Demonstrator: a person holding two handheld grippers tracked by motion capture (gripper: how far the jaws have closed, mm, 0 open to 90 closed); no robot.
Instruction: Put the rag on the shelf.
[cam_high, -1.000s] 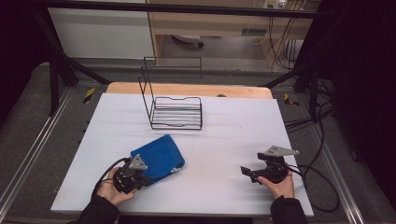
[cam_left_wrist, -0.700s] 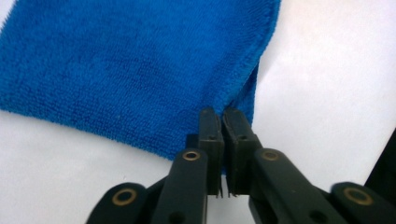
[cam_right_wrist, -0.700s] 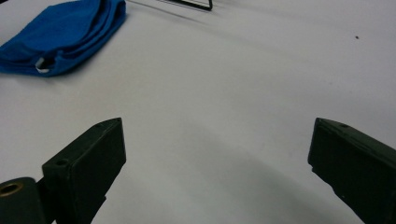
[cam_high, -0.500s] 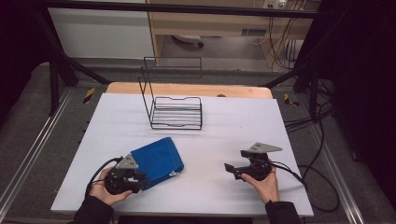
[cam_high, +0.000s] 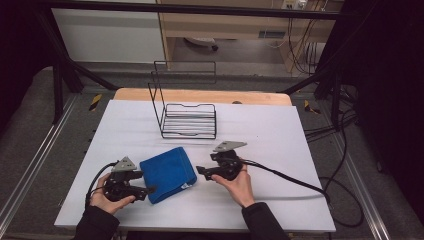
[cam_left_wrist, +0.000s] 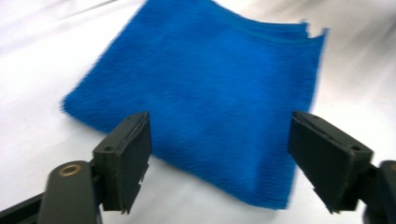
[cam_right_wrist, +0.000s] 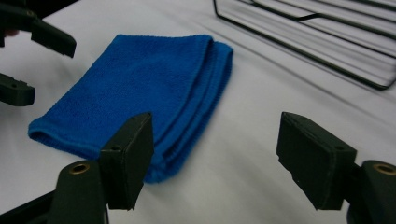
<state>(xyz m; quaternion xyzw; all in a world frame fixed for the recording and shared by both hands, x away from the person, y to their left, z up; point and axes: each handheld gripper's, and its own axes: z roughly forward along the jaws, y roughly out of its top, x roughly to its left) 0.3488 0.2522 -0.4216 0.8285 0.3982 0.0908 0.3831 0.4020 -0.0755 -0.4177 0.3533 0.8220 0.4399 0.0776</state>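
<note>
A folded blue towel (cam_high: 168, 173) lies flat on the white table (cam_high: 270, 130), near its front. My left gripper (cam_high: 145, 186) sits at the towel's front left corner, jaws wide open and apart from the cloth; the towel (cam_left_wrist: 205, 98) lies just ahead of its jaws. My right gripper (cam_high: 201, 172) is low at the towel's right edge, open, with nothing between its fingers. In the right gripper view the towel (cam_right_wrist: 135, 88) lies ahead and to the left, and the other gripper's fingers (cam_right_wrist: 42, 35) show at the upper left.
A black wire rack (cam_high: 187, 112) stands at the back middle of the table, with its base wires (cam_right_wrist: 327, 32) in the right gripper view. A cable (cam_high: 295, 177) trails from the right gripper across the table to the right edge.
The right gripper has travelled left across the table and now sits beside the towel's right edge. The left gripper has slid back toward the front left corner of the towel.
</note>
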